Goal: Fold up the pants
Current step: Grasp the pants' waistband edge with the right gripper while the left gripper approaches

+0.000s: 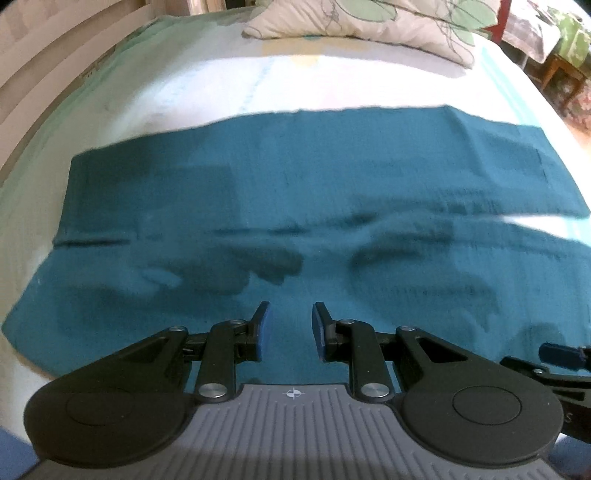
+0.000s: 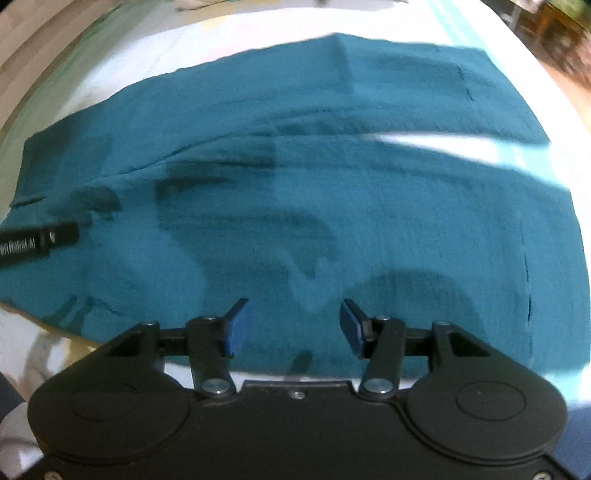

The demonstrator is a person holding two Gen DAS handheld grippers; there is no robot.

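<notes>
Teal pants [image 1: 295,184] lie flat across a white bed, both legs side by side with soft wrinkles down the middle. My left gripper [image 1: 291,308] hovers over the near edge of the cloth, its blue pads a narrow gap apart with nothing between them. In the right wrist view the same pants [image 2: 295,184] fill the frame, and my right gripper [image 2: 293,304] stands open wider above their near hem, holding nothing. One of the right gripper's fingers [image 1: 559,355] shows at the left view's right edge.
The white bedsheet [image 1: 184,85] runs beyond the pants to a patterned pillow [image 1: 369,22] at the head. Pale wooden slats [image 1: 37,55] border the left side. Furniture [image 1: 561,55] stands off the bed at far right. A black bar with lettering [image 2: 37,240] enters from the left.
</notes>
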